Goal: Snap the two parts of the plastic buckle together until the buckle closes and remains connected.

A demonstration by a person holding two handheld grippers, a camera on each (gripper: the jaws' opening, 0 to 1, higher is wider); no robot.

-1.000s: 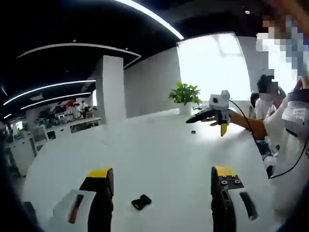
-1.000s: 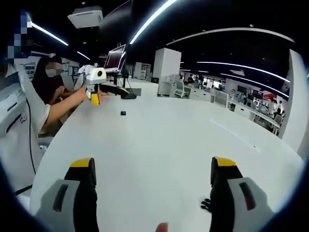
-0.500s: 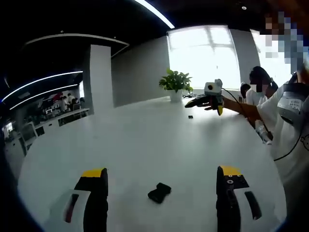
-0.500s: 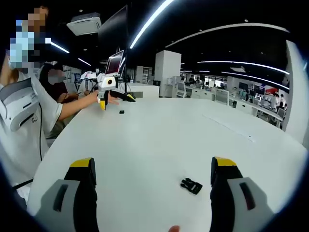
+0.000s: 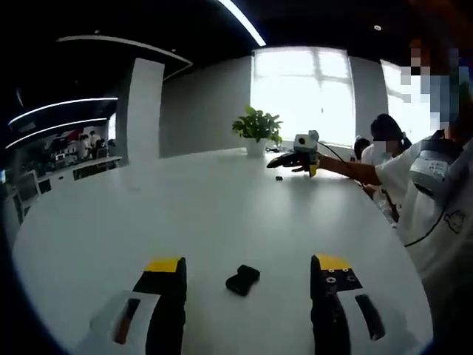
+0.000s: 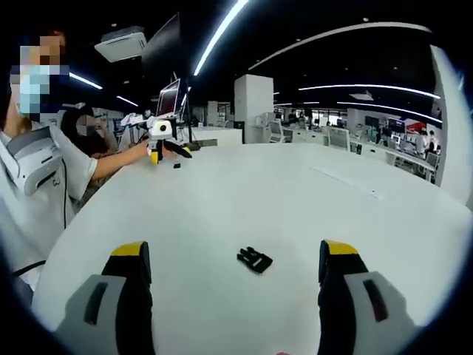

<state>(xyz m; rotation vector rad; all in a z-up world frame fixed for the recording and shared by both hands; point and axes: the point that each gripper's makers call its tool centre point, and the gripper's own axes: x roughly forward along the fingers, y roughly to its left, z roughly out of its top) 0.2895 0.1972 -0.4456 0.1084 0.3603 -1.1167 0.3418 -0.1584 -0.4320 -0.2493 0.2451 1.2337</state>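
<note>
lying loose on the white table (image 5: 222, 214), the two buckle halves are apart and neither is held. in the left gripper view, one black buckle part (image 5: 242, 279) sits on the tabletop ahead of the left gripper (image 5: 250, 270), framed between its yellow-tipped jaws, which stand wide apart with nothing in them. the part lies a little nearer the camera than the tips appear, so whether the jaws are already level with it cannot be told. in the right gripper view, the pronged buckle part (image 6: 254, 259) lies flat on the table, likewise centred ahead of the right gripper (image 6: 230, 253), whose jaws are also spread and empty.

judgement: each gripper is lined up on its own half, which suits a two-handed pick before mating the pieces. the task is at its start; no grasp is made and nothing is joined. each half is small and low, so it may skid on the smooth top when pinched.

further along the table another person (image 6: 44, 185) in white holds a separate gripper (image 5: 303, 148) near a small dark item (image 5: 278, 177). a potted plant (image 5: 256, 127) stands by the window.
</note>
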